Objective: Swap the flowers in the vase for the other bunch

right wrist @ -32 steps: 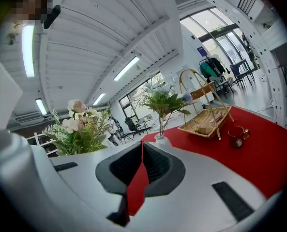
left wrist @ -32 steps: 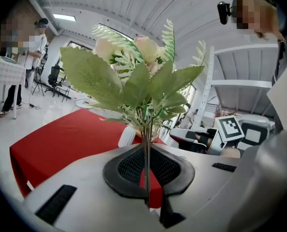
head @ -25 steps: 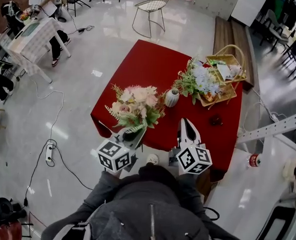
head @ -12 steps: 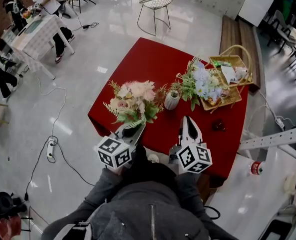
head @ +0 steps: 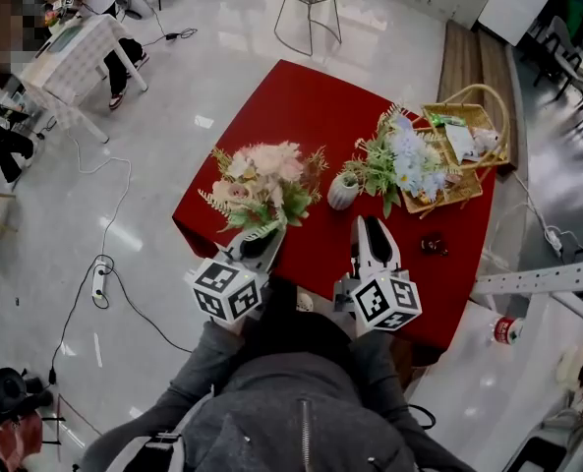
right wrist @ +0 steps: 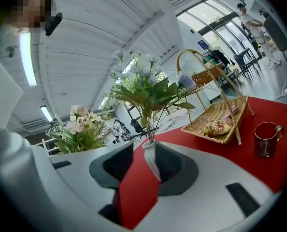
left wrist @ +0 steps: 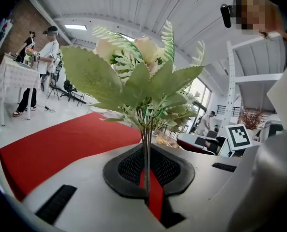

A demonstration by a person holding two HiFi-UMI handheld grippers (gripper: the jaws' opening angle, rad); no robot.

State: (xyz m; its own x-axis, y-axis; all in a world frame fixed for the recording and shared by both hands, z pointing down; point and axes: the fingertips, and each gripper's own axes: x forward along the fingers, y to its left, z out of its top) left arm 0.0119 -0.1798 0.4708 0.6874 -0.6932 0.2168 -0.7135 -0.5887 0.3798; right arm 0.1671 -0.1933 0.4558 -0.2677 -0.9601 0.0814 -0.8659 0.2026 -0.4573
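Note:
My left gripper [head: 263,242] is shut on the thin stems [left wrist: 146,151] of a pink and cream flower bunch [head: 262,180], which stands upright over the near left edge of the red table [head: 291,116]. A small white vase [head: 343,192] holds a blue and white bunch [head: 404,160] near the table's middle. My right gripper [head: 374,232] hovers just in front of that vase, level, its jaws opening with nothing between them. In the right gripper view the vase [right wrist: 151,156] shows through the gap, beyond the fingertips.
A wicker basket [head: 468,136] with small items sits at the back right of the table, and a dark red mug [head: 434,245] at the near right. On the floor to the left lie cables and a power strip [head: 99,283]. People sit at a checked table [head: 75,57].
Both grippers have come closer to the table, the pink bunch moving with the left one. The right jaws, closed before, now show a gap.

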